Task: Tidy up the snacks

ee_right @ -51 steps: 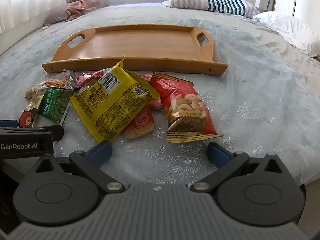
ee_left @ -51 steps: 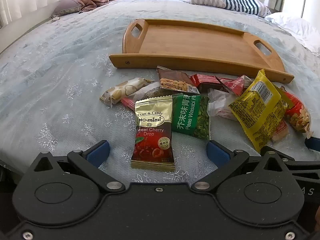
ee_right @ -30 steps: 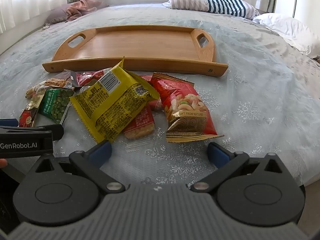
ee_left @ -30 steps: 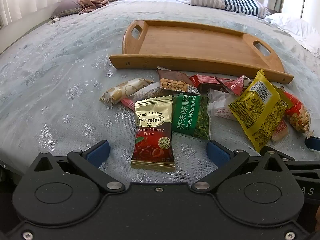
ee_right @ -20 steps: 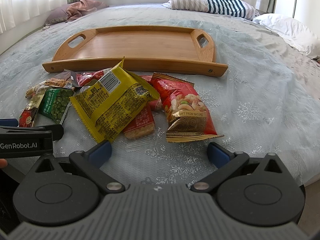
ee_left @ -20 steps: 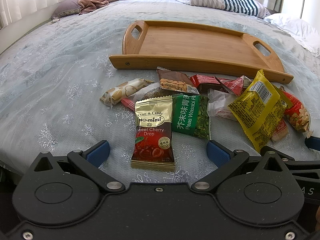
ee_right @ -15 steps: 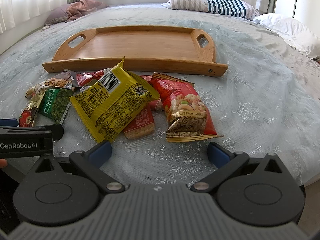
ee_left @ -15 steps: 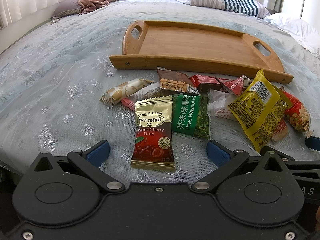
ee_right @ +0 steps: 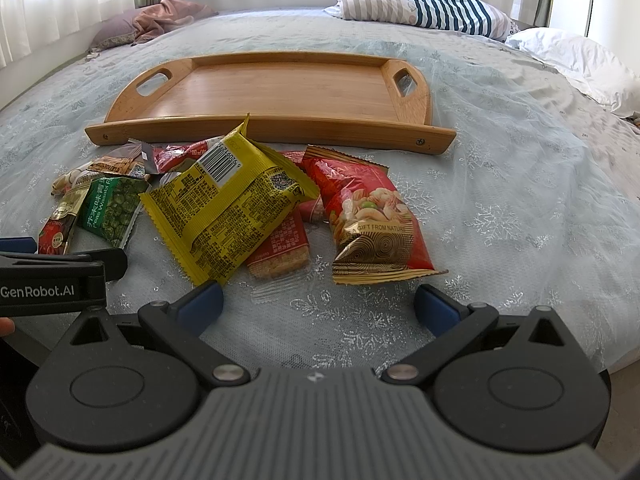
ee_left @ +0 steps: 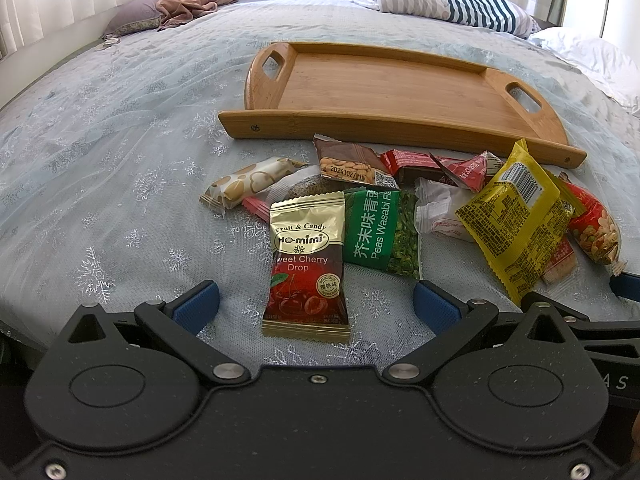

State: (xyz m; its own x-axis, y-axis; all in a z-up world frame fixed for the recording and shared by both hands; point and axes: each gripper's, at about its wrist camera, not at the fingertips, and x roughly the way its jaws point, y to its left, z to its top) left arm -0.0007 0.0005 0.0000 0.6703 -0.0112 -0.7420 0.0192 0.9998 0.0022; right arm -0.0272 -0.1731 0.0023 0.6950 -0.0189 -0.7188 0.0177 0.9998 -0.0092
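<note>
A pile of snack packets lies on the bed in front of an empty wooden tray (ee_left: 384, 84) (ee_right: 280, 92). My left gripper (ee_left: 316, 306) is open and empty, its blue fingertips on either side of the near end of a cherry drop packet (ee_left: 306, 264). A green wasabi peas packet (ee_left: 380, 232) lies beside it. My right gripper (ee_right: 318, 306) is open and empty, just short of a yellow packet (ee_right: 228, 208), a cracker packet (ee_right: 280, 252) and a red nut packet (ee_right: 372, 216).
The light blue bedspread (ee_left: 100, 140) covers the bed. A striped pillow (ee_right: 432, 4) and a white pillow (ee_right: 580, 60) lie at the back right, a pink cloth (ee_left: 188, 2) at the back left. The left gripper's body (ee_right: 52, 284) shows at the right view's left edge.
</note>
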